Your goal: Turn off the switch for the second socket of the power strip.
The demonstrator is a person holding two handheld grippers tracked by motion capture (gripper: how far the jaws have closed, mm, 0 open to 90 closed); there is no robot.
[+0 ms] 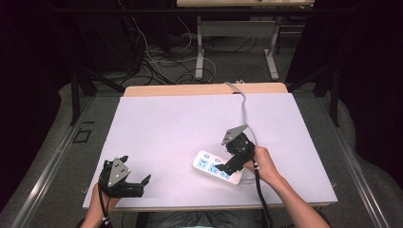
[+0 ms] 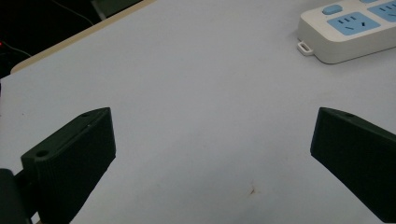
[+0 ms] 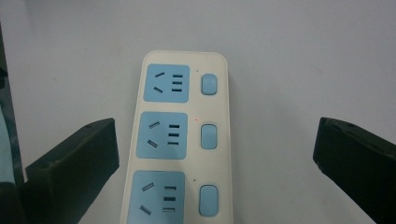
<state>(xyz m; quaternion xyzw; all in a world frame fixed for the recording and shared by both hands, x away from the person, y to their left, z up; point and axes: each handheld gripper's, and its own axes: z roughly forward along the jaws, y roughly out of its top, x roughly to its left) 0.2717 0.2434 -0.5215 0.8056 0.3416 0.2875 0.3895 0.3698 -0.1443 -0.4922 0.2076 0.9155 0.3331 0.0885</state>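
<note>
A white power strip with blue sockets and blue switches lies on the white table sheet, right of the middle near the front. Its grey cord runs away over the far edge. My right gripper hovers just over the strip, open. In the right gripper view the strip lies lengthwise between the wide-apart jaws of this gripper, nearer the left one, with three sockets showing. My left gripper is open at the front left corner. Its own view shows the left gripper holding nothing, the strip's end at top right.
The wooden table edge shows beyond the sheet. Behind it, loose cables lie on the floor around another table's legs. A small brown mark spots the sheet between the left jaws.
</note>
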